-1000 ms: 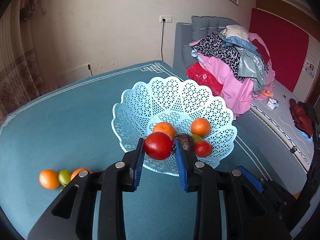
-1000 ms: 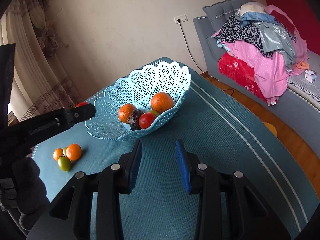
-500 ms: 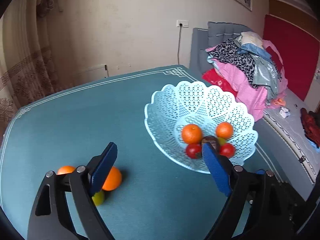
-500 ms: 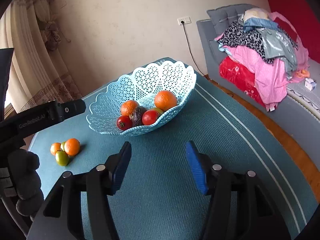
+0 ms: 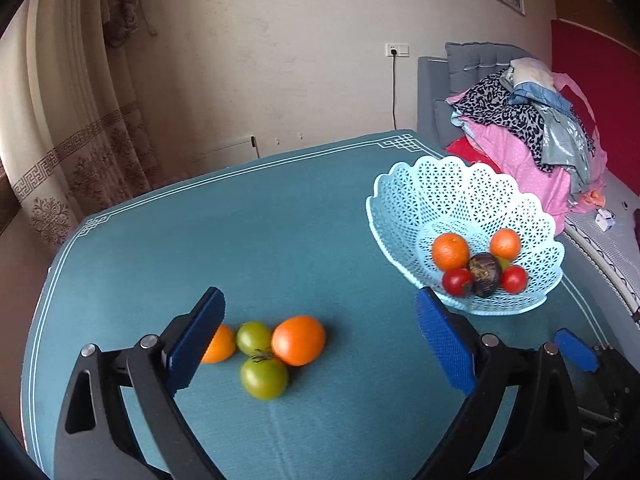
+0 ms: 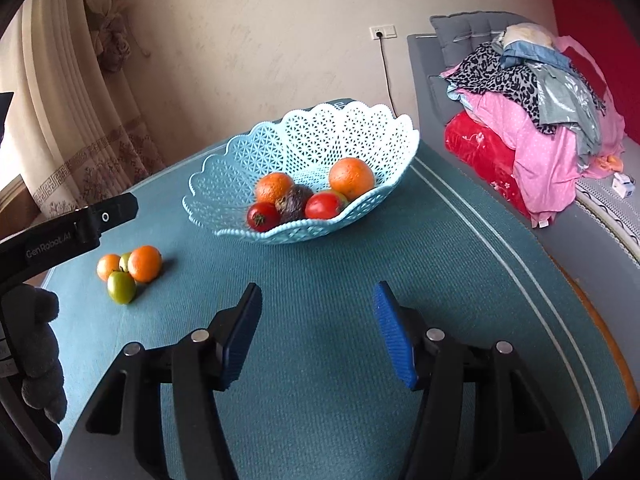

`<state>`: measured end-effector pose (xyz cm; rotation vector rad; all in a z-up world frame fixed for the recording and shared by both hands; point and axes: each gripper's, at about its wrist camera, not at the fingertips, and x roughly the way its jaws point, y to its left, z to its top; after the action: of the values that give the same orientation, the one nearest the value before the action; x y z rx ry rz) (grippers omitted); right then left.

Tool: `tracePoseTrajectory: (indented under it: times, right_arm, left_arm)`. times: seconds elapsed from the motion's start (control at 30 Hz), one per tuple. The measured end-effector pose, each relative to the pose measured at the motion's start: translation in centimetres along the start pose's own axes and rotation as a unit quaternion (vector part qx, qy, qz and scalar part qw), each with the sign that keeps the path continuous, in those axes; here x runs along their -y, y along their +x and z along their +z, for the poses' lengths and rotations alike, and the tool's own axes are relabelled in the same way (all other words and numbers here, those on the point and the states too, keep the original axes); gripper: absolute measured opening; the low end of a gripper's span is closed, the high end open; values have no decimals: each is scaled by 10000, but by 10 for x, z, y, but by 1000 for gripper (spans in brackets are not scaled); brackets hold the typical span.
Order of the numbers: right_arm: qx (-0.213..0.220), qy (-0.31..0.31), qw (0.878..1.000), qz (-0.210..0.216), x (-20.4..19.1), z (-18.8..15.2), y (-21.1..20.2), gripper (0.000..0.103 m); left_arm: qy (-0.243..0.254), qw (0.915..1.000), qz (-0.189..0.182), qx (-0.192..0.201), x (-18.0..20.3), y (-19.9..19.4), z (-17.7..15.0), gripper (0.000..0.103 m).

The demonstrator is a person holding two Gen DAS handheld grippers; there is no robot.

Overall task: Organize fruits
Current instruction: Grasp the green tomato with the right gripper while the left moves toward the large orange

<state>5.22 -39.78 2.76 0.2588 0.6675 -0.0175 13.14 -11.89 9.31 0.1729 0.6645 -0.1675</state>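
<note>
Right now four loose fruits are sitting in a tight cluster on the teal tablecloth (image 5: 280, 216): a large orange (image 5: 298, 340), a green tomato (image 5: 264, 377) just in front of it, a second green tomato (image 5: 253, 337) tucked behind, and a smaller orange (image 5: 218, 344) that is partly hiding behind the left gripper's pad. They are touching or nearly touching one another. The right wrist view is showing the same cluster from the other side — large orange (image 6: 144, 263), front green tomato (image 6: 121, 287), small orange (image 6: 108, 267).

Well apart from them, the pale blue lattice basket (image 5: 440, 196) is standing on the cloth toward the far right edge. Inside it, two oranges (image 5: 450, 251) are lying at the back, a dark, rough-skinned fruit (image 5: 485, 274) is sitting in the middle, and a red tomato is resting on each side of it (one (image 5: 457, 282) left, one (image 5: 514, 279) right). A bit of green is peeking out behind the dark fruit.

The left gripper (image 5: 320, 344) is hanging above the loose cluster with its blue pads spread wide, gripping nothing. The right gripper (image 6: 318, 332) is hovering over bare cloth in front of the basket (image 6: 248, 160), its jaws parted too and holding nothing.

Beyond the table, a heap of clothes (image 6: 532, 92) is piled on a grey sofa (image 5: 472, 60), and a patterned curtain (image 5: 60, 120) is hanging on the left.
</note>
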Motion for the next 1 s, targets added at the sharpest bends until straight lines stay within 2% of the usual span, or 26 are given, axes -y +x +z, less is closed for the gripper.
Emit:
tracePoseTrajectory:
  times: [0.23,0.4,0.57,1.0]
  right_arm:
    - [-173,-267,9995,85,-20,-5,3,58]
    - [-363,-476,9978,292,-44,-9,10,59]
    - [-580,-796,9937,527,-72,-13,20,64]
    - [-904,-1140,9844,987,-132,-11,39,64]
  left_arm:
    - [-149,9998,144,-27,-26,-2,-11,97]
    - [-322,9992,243,-74,-48,-2,-18,97]
    - [-562,9975,391,-165,-79,-1,-32,97]
    - [-1339,9867,756,-525,-159,9,-73,97]
